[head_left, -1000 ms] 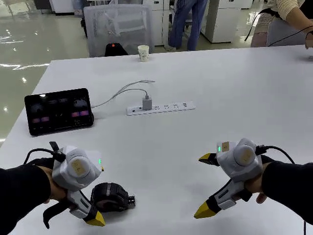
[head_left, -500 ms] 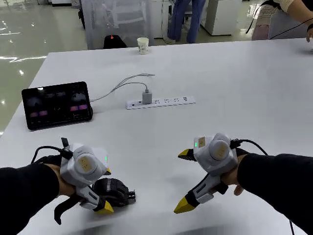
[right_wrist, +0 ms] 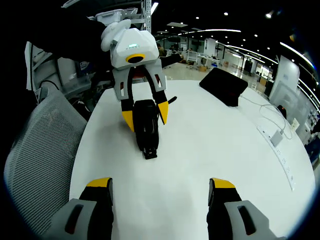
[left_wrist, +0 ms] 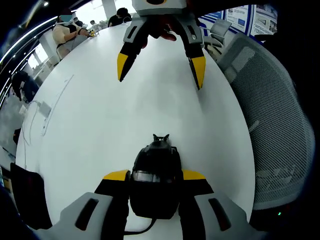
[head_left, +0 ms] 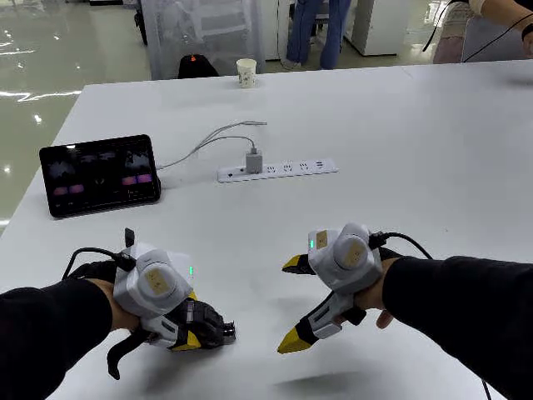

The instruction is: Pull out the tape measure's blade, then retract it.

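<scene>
A wide white surface (head_left: 416, 150) stands in an open office with a glossy floor. At its far left lies a dark tablet (head_left: 100, 175). A power strip (head_left: 279, 170) with a plugged-in charger lies further right, and a paper cup (head_left: 246, 72) stands at the far edge.

At the near left, the left tool (left_wrist: 155, 176) is clamped on the tape measure (right_wrist: 145, 125). Its yellow-tipped jaws press on either side of the black case, which rests on the surface. The hook (left_wrist: 161, 137) at the end of the blade sits at the mouth of the case and points right, toward the other tool. No blade appears to be drawn out, so the pull is not yet begun. The step in hand looks like the approach to the hook.

To the right, the right tool (head_left: 290, 302) hovers with its jaws spread wide and nothing between them. It is aimed at the tape measure, with bare surface between the two. In the right gripper view the case lies ahead on the centre line, hook end nearest.

The next move likely calls for the right tool to close that gap and bring its jaw tips to either side of the small hook. It would then pinch the hook and draw it rightward while the left tool holds the case steady. The hook is small and low to the surface, so the tips probably need to come in low and well centred.
</scene>
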